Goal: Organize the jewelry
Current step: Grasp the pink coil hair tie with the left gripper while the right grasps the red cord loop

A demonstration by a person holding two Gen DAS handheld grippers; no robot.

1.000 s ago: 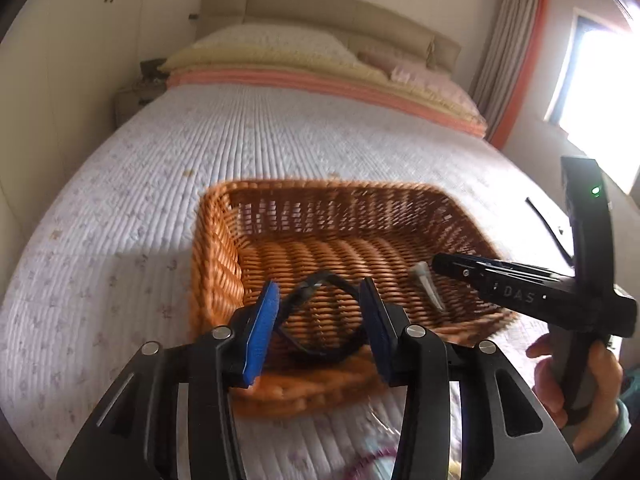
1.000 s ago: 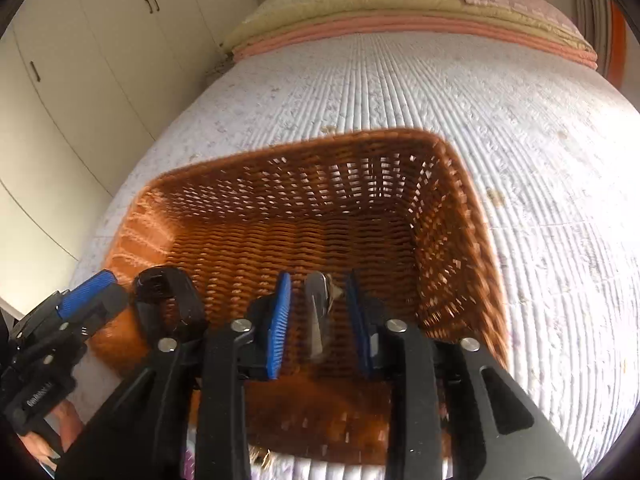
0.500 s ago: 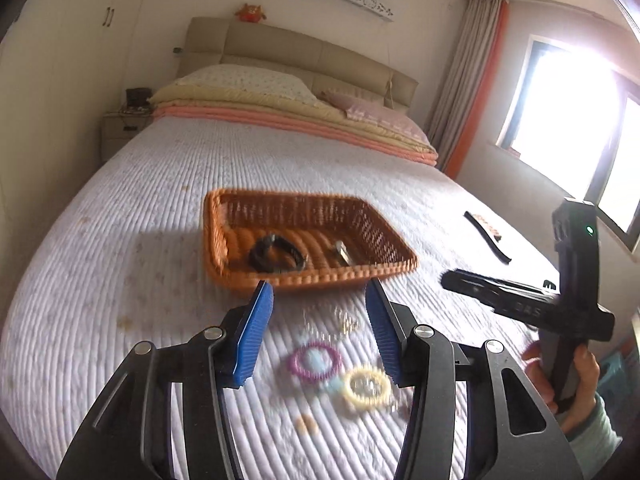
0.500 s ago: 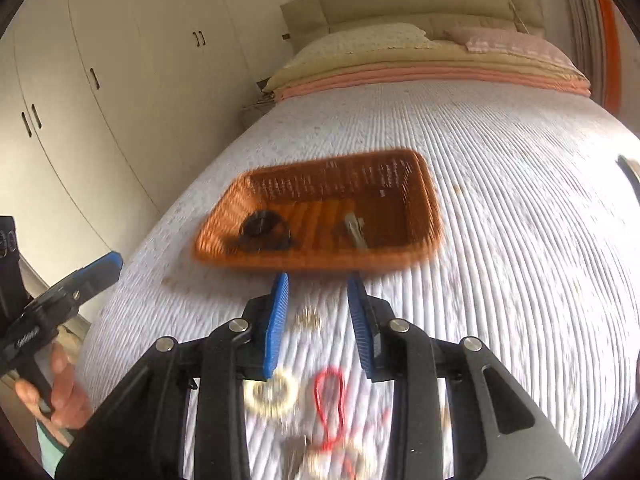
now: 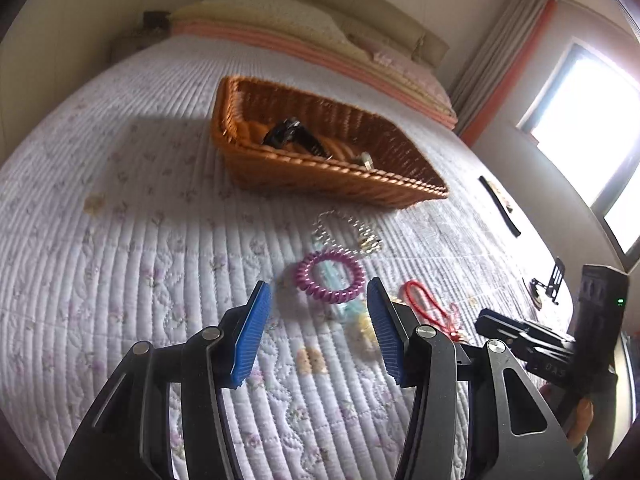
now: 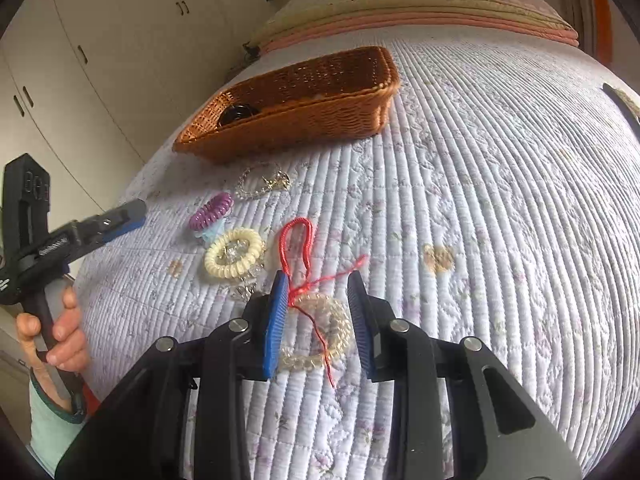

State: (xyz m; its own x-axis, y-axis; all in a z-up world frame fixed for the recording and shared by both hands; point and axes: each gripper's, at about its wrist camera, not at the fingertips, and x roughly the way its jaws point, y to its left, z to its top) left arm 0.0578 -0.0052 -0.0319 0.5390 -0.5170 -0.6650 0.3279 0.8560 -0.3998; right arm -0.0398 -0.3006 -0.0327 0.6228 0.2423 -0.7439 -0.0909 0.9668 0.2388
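Observation:
A wicker basket [image 5: 288, 168] [image 6: 320, 112] sits on the bed and holds a black band [image 5: 292, 136] [image 6: 238, 114] and a small metal piece [image 5: 366, 160]. My left gripper [image 5: 318, 328] is open and empty, just short of a purple coil ring [image 5: 330, 276] [image 6: 212, 210]. My right gripper [image 6: 320, 312] is open, its jaws on either side of a clear coil ring [image 6: 320, 336] and a red cord [image 6: 298, 252] [image 5: 428, 304]. A cream coil ring [image 6: 234, 258] and a bead bracelet [image 5: 348, 232] [image 6: 262, 184] lie nearby.
The quilted bed cover [image 6: 500, 208] spreads to the right. A black strap [image 5: 500, 208] lies near the right edge of the bed. Pillows [image 5: 260, 12] are at the head. Wardrobe doors [image 6: 80, 48] stand at the left.
Both grippers have pulled back from the basket, leaving the black band and metal piece in it, and have dropped low over the loose jewelry in front of it.

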